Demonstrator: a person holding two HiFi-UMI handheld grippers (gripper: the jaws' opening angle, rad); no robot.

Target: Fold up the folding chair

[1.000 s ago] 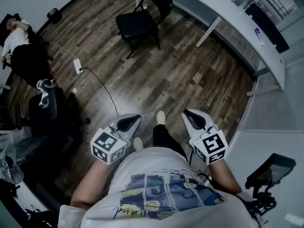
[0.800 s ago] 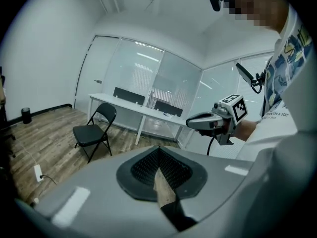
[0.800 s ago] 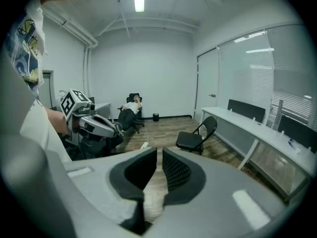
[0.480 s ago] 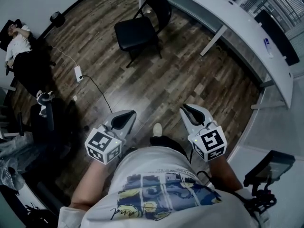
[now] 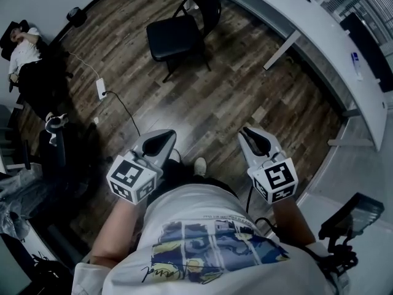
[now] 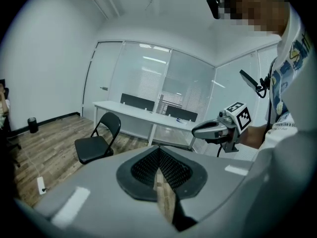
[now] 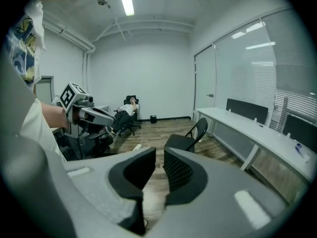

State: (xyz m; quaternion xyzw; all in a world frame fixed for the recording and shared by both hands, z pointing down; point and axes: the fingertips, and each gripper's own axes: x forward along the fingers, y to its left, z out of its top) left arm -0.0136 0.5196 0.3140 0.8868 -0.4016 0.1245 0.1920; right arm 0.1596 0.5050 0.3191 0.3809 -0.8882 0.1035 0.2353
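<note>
The black folding chair (image 5: 175,39) stands unfolded on the wood floor beside the white desk, well ahead of both grippers. It also shows in the left gripper view (image 6: 96,145) and the right gripper view (image 7: 185,140). My left gripper (image 5: 161,141) is held in front of the person's body, and its jaws are shut with nothing in them (image 6: 159,155). My right gripper (image 5: 253,135) is level with it, open by a narrow gap with nothing in it (image 7: 158,165). Each gripper sees the other: the right gripper (image 6: 213,129) and the left gripper (image 7: 96,117).
A long white desk (image 5: 295,17) runs along the glass wall at the right. A person (image 5: 21,42) reclines in an office chair at the far left. A power strip and cable (image 5: 101,88) lie on the floor. Another dark office chair (image 5: 58,143) stands left of me.
The person has stepped forward across the floor, carrying both grippers along. The desk and the cable have slid in the view. The chair has not moved.
</note>
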